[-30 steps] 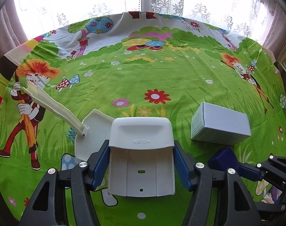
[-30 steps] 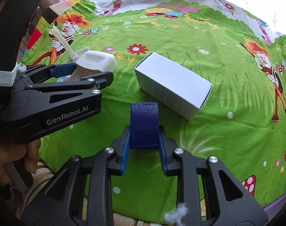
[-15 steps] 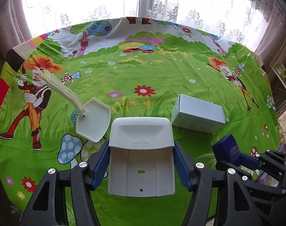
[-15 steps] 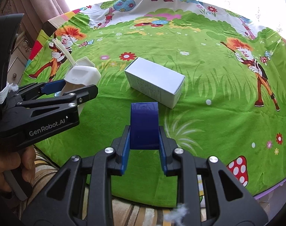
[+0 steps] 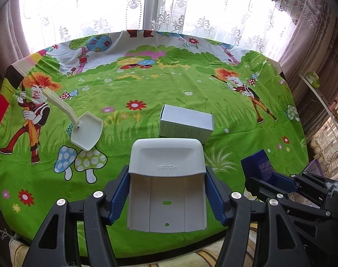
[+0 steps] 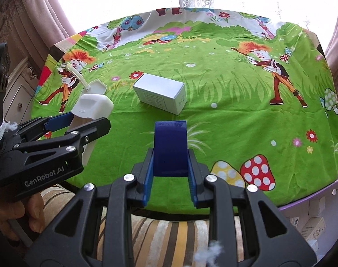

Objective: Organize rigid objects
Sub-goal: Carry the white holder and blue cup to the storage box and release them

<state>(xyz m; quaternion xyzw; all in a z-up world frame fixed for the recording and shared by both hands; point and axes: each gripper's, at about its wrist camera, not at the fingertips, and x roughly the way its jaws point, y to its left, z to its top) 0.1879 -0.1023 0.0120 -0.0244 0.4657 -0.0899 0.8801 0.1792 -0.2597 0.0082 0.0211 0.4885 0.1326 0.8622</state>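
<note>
left tongs [image 5: 166, 191] clamp white holder [image 5: 166, 178] | right tongs [image 6: 170, 164] clamp dark blue box [image 6: 170, 146]

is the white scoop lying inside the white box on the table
No, the white scoop lies on the green cloth, well apart from the closed white box.

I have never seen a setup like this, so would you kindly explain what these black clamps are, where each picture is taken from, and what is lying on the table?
There is no robot here: a person holds a two-finger tool in each hand, and a wide-angle camera on each looks forward along its fingers, one picture per tool. The left tool grips a white plastic holder; in the right picture it shows from the side. The right tool is shut on a dark blue box. On the cartoon-printed tablecloth lie a white carton and a cream plastic scoop, apart from each other.
</note>
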